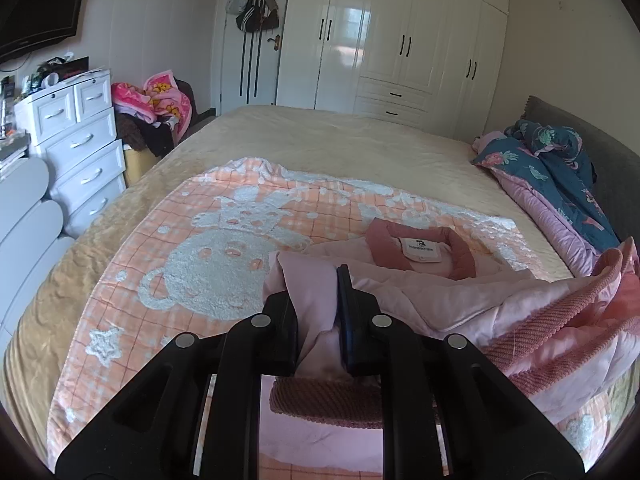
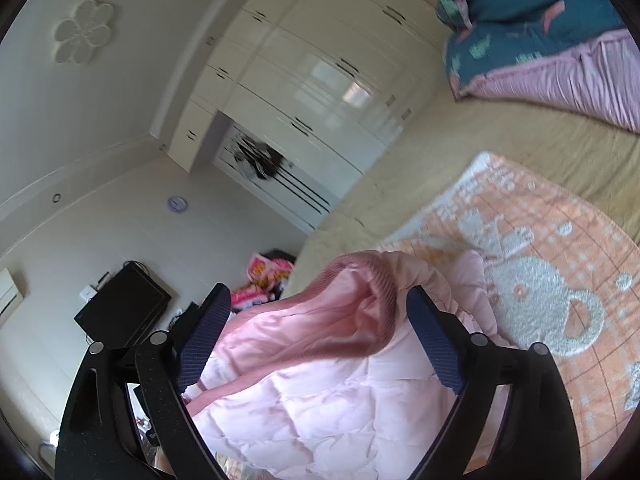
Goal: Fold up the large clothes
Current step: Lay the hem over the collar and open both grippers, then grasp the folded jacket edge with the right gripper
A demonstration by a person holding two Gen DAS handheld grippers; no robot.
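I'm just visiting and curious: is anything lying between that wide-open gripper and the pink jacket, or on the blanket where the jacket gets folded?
Nothing visible. The pink jacket already lies between the open right gripper's fingers, and the left gripper is clamped on its fabric. The peach cartoon blanket beside the jacket shows nothing else on it.

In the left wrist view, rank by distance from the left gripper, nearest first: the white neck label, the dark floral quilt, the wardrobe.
From the left gripper:
1. White neck label inside the pink padded jacket's collar, just ahead.
2. Dark floral quilt, far right by the headboard.
3. Glossy white wardrobe, beyond the bed.
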